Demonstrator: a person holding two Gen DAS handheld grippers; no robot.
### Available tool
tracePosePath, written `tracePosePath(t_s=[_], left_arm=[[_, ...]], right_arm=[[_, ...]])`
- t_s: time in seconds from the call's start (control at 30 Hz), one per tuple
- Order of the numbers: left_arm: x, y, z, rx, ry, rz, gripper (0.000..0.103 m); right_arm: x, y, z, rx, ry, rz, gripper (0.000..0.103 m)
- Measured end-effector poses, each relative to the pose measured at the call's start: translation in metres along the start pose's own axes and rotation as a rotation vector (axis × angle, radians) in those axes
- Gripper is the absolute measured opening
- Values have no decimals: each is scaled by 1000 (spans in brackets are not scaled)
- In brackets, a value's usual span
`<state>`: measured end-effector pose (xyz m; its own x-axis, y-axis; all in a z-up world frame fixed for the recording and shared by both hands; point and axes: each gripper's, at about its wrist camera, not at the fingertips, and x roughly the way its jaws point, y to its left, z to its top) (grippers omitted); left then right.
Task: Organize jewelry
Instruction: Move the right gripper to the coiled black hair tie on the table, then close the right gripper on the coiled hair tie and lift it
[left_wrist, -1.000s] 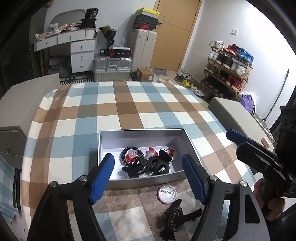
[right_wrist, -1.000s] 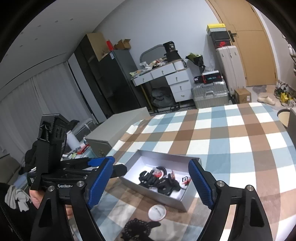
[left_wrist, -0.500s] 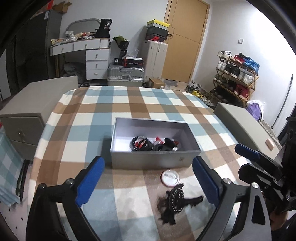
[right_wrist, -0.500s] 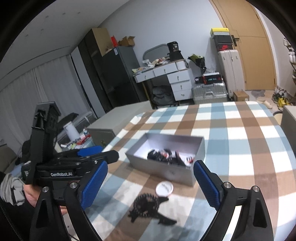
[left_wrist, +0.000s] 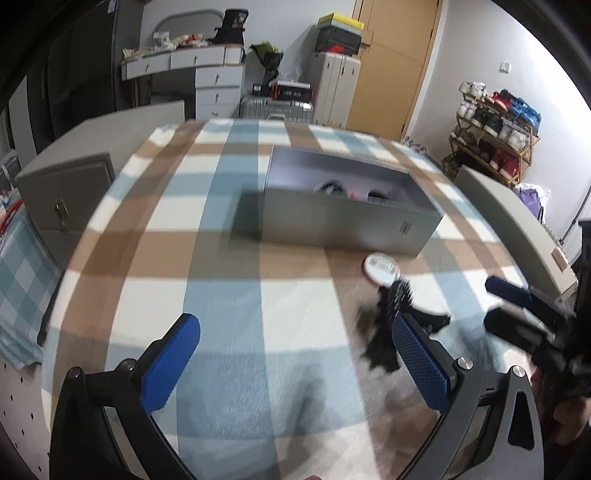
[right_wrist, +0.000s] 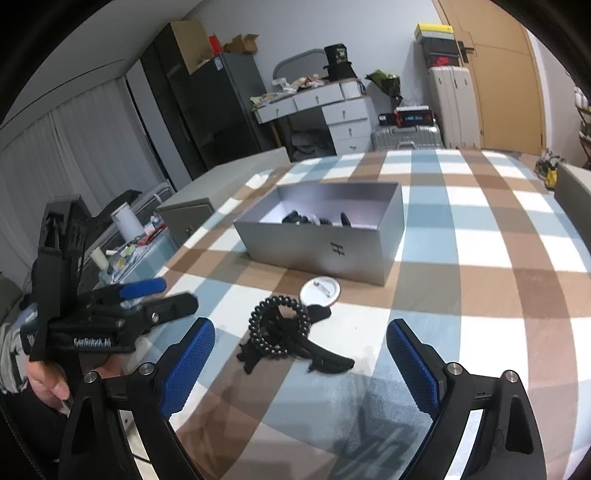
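A grey open box stands on the checked tablecloth with several dark jewelry pieces inside; it also shows in the left wrist view. In front of it lie a round white badge, a black bead bracelet and a black hair clip. The badge and the blurred bracelet with clip lie right of my left gripper. My right gripper is open and empty, low over the table just before the bracelet. My left gripper is open and empty, also seen from the side.
The checked table has grey cabinets along its left edge and another cabinet on the right. A dresser, suitcases and a shoe rack stand behind. A cluttered side surface lies left of the table.
Both grippers have pulled back from the box and dropped low toward the table. The right gripper now faces the bracelet and clip closely. Both stay open.
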<state>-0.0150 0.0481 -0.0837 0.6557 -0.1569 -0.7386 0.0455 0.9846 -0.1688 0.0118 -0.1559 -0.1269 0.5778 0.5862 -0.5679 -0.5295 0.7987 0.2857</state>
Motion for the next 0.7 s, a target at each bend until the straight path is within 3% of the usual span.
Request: tracePosePath(t_s=[0.3,0.53,0.63,0.7], left_arm=[[5,12,-14,-41,51,-12,101],[4,17,-20,-53,67,0,101],[3,22,-22,-68,76,-8,101],[3,24,-23,-69,76,-1,101]], right_arm=[[33,16,4,-36,76,80,95],[68,21,9,-40,167,55,92],[74,22,8,-60,193,41,79],[77,22,7,-68,211,36,60]])
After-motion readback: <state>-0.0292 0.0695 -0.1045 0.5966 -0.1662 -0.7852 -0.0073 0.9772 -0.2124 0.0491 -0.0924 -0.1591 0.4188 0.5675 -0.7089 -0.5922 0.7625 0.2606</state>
